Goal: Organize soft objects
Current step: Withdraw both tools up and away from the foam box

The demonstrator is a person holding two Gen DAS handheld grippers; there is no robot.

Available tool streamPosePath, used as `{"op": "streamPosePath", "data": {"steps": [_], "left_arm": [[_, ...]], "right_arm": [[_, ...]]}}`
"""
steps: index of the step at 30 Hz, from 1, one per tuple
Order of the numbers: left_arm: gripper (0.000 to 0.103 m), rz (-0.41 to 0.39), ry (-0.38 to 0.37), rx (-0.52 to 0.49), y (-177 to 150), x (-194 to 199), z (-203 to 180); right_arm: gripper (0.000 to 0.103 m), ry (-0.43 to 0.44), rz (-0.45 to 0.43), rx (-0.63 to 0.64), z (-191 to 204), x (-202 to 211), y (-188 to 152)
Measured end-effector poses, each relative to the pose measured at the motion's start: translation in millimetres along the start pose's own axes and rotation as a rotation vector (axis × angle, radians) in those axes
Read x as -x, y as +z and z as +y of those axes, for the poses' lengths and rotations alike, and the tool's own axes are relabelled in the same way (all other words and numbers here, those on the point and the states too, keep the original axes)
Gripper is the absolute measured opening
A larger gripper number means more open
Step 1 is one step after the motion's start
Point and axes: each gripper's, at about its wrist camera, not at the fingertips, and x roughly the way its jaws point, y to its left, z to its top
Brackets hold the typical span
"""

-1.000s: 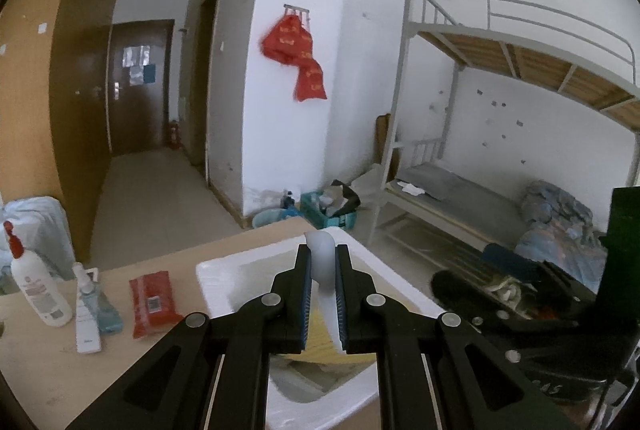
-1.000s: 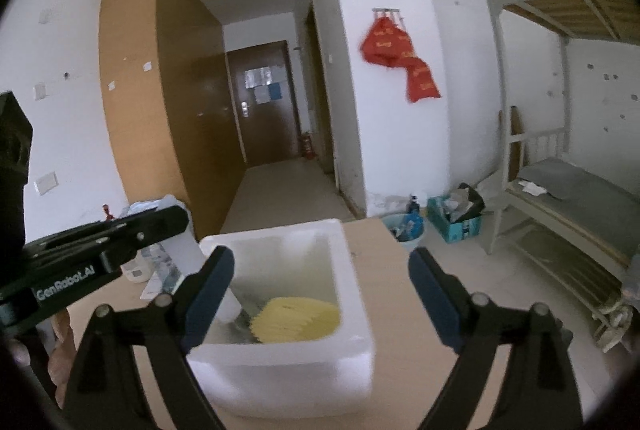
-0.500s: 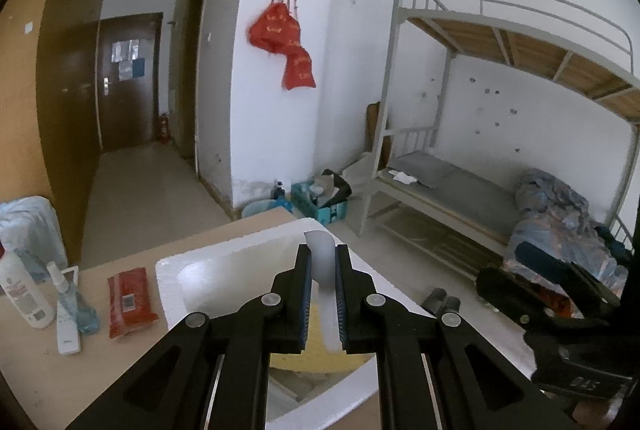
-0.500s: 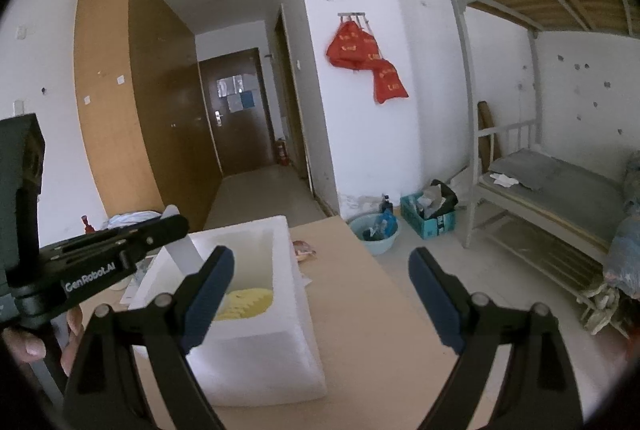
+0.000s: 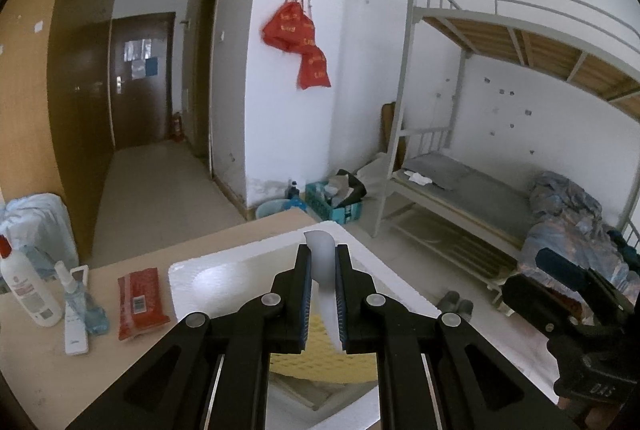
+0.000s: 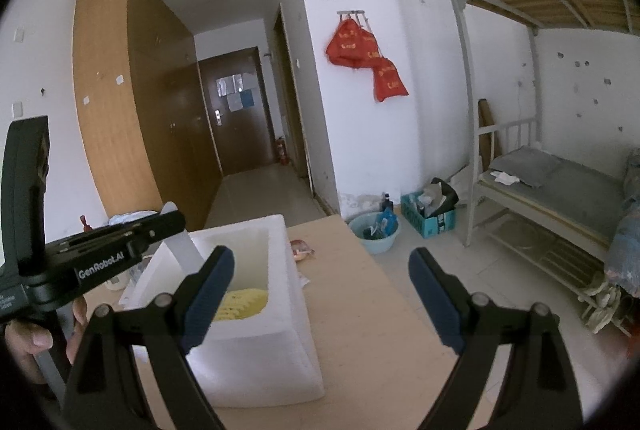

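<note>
My left gripper [image 5: 323,258] is shut on a thin, white, translucent soft strip [image 5: 320,240] that sticks up past the fingertips. It hangs above an open white foam box [image 5: 192,270] with a yellow sponge [image 5: 320,362] lying inside. The right wrist view shows the same strip [image 6: 182,242] slanting down over the box [image 6: 292,294] and the sponge [image 6: 244,304]. My right gripper [image 6: 320,270] stands wide open with nothing between its fingers, above the bare wooden table [image 6: 360,310] just right of the box.
Left of the box lie a red wipes pack [image 5: 140,302], a spray bottle [image 5: 76,306] and a lotion bottle [image 5: 24,286]. A small packet [image 6: 301,249] lies behind the box. Past the table's far edge are a blue basin [image 6: 374,232] and a bunk bed [image 6: 552,189].
In the right wrist view the box has slid from the middle to the left, so the open right gripper now faces bare table. The left gripper still holds the strip over the box.
</note>
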Motion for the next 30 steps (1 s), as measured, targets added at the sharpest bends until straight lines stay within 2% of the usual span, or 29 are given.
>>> {"op": "streamPosePath", "data": {"steps": [4,7,8,10,12,15,17,30], "left_arm": [[0.013,-0.001,-0.002,-0.002,0,0,1],[0.024,-0.009,0.012,0.002,0,0,4],[0.029,-0.014,0.014,0.009,0,1,5],[0.047,-0.019,0.027,0.019,1,2,8],[0.081,-0.027,0.037,0.026,2,3,10],[0.089,-0.063,0.051,0.035,3,10,12],[0.092,-0.068,0.062,0.035,3,12,13],[0.092,-0.075,0.085,0.034,6,21,15]], "right_arm": [[0.092,0.001,-0.002,0.001,0,1,0],[0.092,0.004,-0.005,-0.002,0,3,0],[0.092,0.004,-0.006,-0.003,0,3,0],[0.092,0.005,-0.008,-0.006,0,4,0],[0.092,0.005,-0.01,-0.007,0,5,0],[0.092,0.007,-0.012,-0.006,1,5,1],[0.092,0.007,-0.011,-0.005,2,5,2],[0.092,0.025,-0.02,-0.001,11,11,1]]}}
